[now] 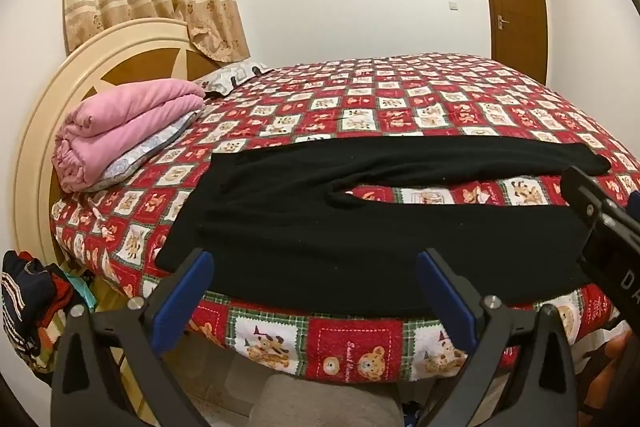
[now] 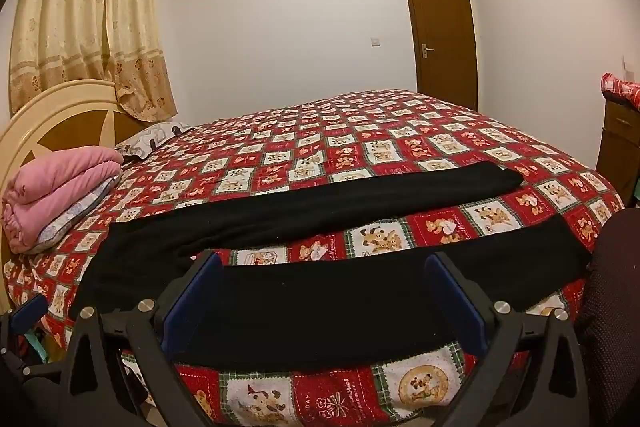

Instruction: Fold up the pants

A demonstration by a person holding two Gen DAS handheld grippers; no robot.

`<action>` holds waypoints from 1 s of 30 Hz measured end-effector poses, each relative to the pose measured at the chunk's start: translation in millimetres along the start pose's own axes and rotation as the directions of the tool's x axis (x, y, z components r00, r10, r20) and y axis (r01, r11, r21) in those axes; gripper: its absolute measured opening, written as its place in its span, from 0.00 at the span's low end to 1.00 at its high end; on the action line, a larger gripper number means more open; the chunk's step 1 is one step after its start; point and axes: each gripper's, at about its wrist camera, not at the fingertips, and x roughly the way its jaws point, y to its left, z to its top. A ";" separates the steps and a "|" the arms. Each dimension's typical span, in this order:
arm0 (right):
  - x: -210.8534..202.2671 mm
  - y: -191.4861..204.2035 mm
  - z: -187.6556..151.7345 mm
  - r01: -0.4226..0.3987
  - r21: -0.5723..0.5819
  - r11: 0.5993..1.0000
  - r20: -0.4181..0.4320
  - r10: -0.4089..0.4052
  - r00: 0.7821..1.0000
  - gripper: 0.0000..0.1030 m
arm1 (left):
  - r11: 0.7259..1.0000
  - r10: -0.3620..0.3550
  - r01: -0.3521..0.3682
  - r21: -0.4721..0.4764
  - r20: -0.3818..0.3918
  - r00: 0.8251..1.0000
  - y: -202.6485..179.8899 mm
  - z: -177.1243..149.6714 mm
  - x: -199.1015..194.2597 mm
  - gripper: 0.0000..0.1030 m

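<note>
Black pants (image 1: 320, 223) lie flat along the near edge of the bed, waist to the left, the two legs spread apart toward the right. The right wrist view shows the same pants (image 2: 320, 291) with the near leg stretching across. My left gripper (image 1: 316, 263) hovers open over the waist part near the bed's edge, nothing between its blue pads (image 1: 184, 291). My right gripper (image 2: 324, 263) stands open above the near leg, its jaws wide and holding nothing. The right gripper's black body (image 1: 608, 227) shows at the right edge of the left wrist view.
The bed has a red patchwork cover (image 1: 400, 115) with cartoon squares. A folded pink blanket (image 1: 120, 131) sits by the round headboard (image 1: 52, 115). Clothes (image 1: 28, 299) pile on the floor at left. A wooden cabinet (image 2: 620, 139) stands at right, a door (image 2: 444, 35) behind.
</note>
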 end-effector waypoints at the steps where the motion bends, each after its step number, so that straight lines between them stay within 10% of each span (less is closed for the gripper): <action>1: 0.0 0.2 -0.4 0.000 0.000 1.000 0.000 0.000 1.000 0.99 | 1.000 0.000 0.000 0.001 0.000 1.000 -0.6 0.9 -0.8 1.00; 30: 7.9 -1.9 -5.2 0.013 0.000 1.000 -0.032 -0.013 0.999 0.99 | 1.000 0.004 -0.004 0.023 -0.004 1.000 -7.9 0.8 -1.6 1.00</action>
